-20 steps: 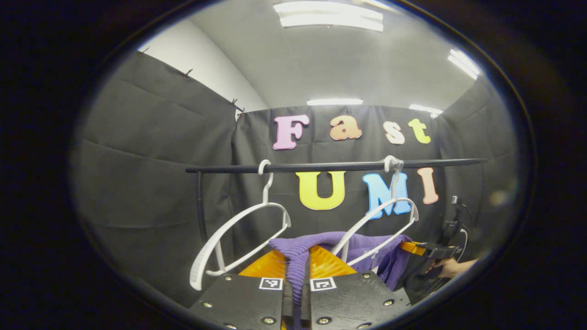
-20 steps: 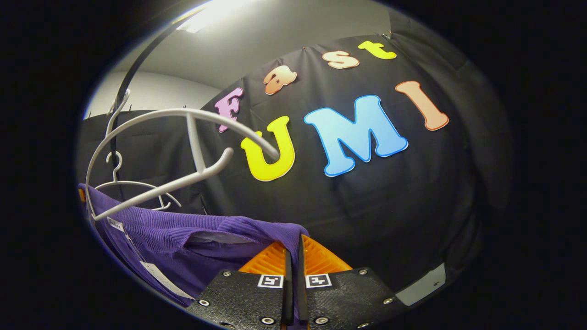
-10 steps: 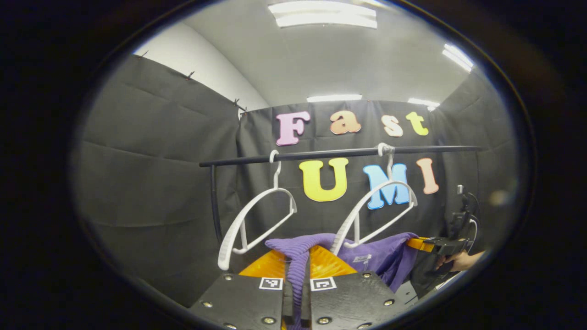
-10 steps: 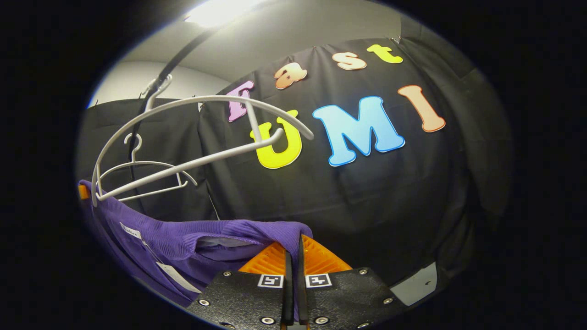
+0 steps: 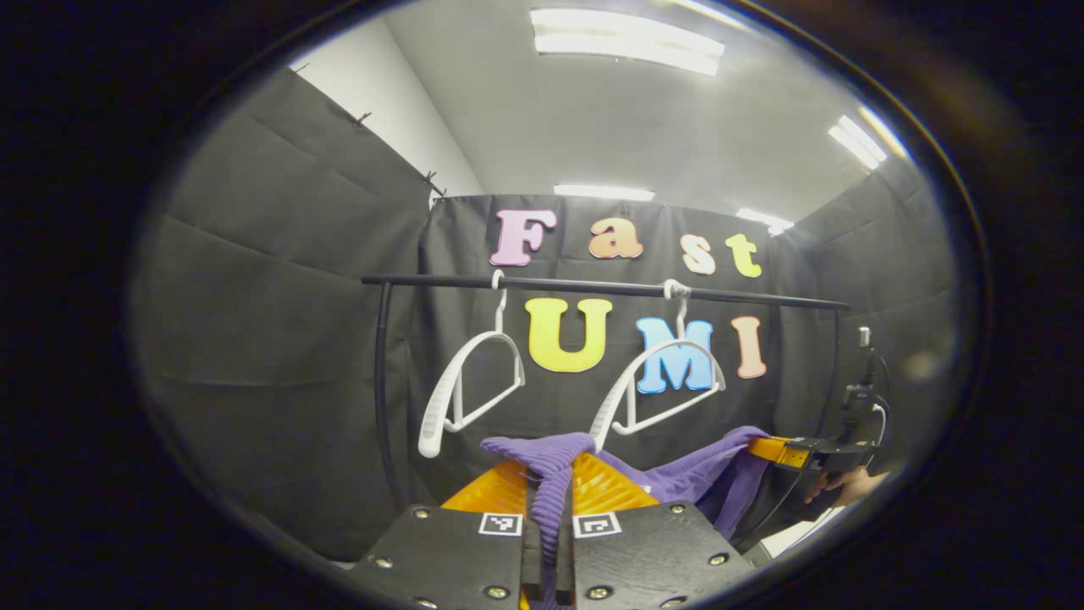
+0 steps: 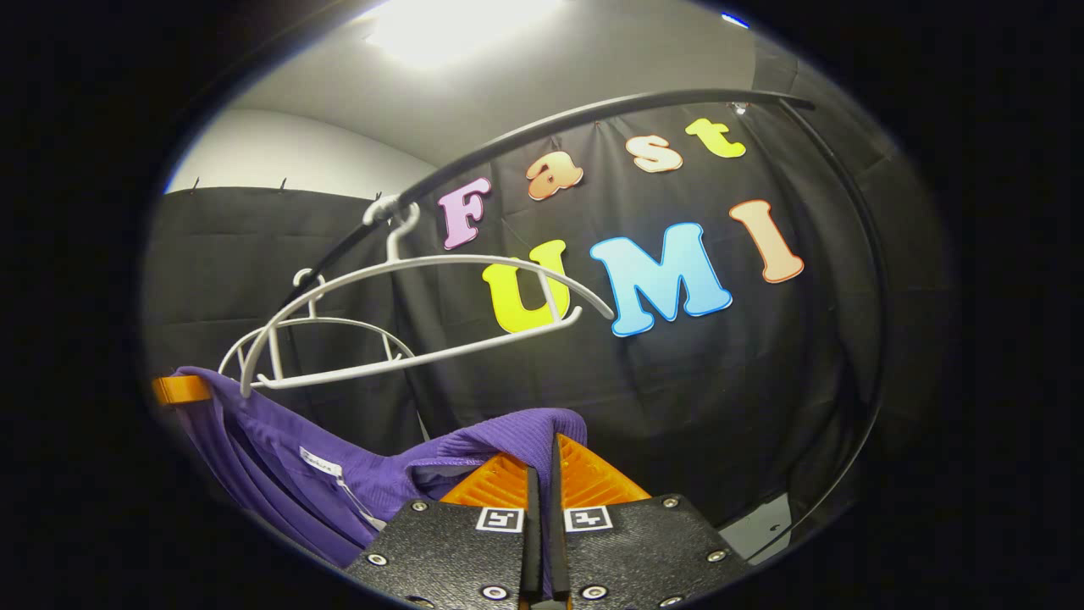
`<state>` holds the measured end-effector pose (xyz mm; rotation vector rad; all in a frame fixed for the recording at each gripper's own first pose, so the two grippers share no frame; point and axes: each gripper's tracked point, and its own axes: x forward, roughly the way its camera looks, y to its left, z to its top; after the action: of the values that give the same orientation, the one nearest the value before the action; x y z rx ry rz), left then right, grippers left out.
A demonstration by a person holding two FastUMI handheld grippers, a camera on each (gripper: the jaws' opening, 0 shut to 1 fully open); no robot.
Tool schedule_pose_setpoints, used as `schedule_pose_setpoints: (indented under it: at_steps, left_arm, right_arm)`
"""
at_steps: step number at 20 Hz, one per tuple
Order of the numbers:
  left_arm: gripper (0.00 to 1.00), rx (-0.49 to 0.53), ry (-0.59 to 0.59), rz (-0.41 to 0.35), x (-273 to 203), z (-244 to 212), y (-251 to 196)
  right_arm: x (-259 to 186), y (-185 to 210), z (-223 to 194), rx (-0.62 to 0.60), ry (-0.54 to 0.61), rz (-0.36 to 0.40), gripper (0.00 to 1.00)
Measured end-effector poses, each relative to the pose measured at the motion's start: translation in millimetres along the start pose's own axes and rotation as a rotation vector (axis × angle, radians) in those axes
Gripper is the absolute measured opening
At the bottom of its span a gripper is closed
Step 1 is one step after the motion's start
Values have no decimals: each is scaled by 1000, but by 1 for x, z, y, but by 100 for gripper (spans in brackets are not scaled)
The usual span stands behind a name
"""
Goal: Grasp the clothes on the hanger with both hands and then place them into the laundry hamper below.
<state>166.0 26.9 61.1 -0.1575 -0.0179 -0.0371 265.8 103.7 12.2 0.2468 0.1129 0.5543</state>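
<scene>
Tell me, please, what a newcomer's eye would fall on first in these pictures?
A purple knit garment stretches between the left gripper, low in the left gripper view, and the right gripper, both pinching its edges. Behind it, two bare white hangers hang from a black rail.

Recording booth – black cloth walls (image 5: 279, 339) all round, clothes rail (image 5: 593, 288) at 12 o'clock w/ white hangers (image 5: 470, 381), strip lights (image 5: 627, 42) overhead.

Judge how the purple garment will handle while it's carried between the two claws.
The purple garment sags between the left claw and right claw, so probably floppy. Its ribbed knit bunches in each grip, so slipping seems unlikely. It looks light.
</scene>
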Motion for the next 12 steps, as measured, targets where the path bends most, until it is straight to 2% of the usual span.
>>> schedule_pose_setpoints:
  at_steps: [1, 2, 3, 5, 6, 8, 9, 12]
  left_arm:
    - [7, -19, 5, -30, -6, -4, -9]
    - [12, -35, 9, -60, -12, -8, -18]
    - [7, -41, 14, -88, -19, -14, -27]
    - [7, -30, 33, -141, -30, -25, -42]
    - [12, -31, 47, -167, -34, -33, -50]
    - [2, -41, 72, -214, -35, -46, -67]
    - [7, -45, 84, -235, -36, -53, -72]
    - [7, -55, 115, -282, -41, -73, -87]
  right_arm:
    - [-8, 8, 3, -4, -6, 3, 3]
    - [-18, 16, 4, -8, -11, 6, 3]
    - [-26, 22, 6, -12, -17, 7, 3]
    - [-42, 34, 5, -13, -20, 6, 3]
    - [-50, 39, 2, -11, -18, 5, 3]
    - [-64, 50, -4, -14, -9, 4, 3]
    - [-71, 54, -8, -18, -2, 4, 3]
    - [-92, 64, -28, -23, 28, 2, 3]
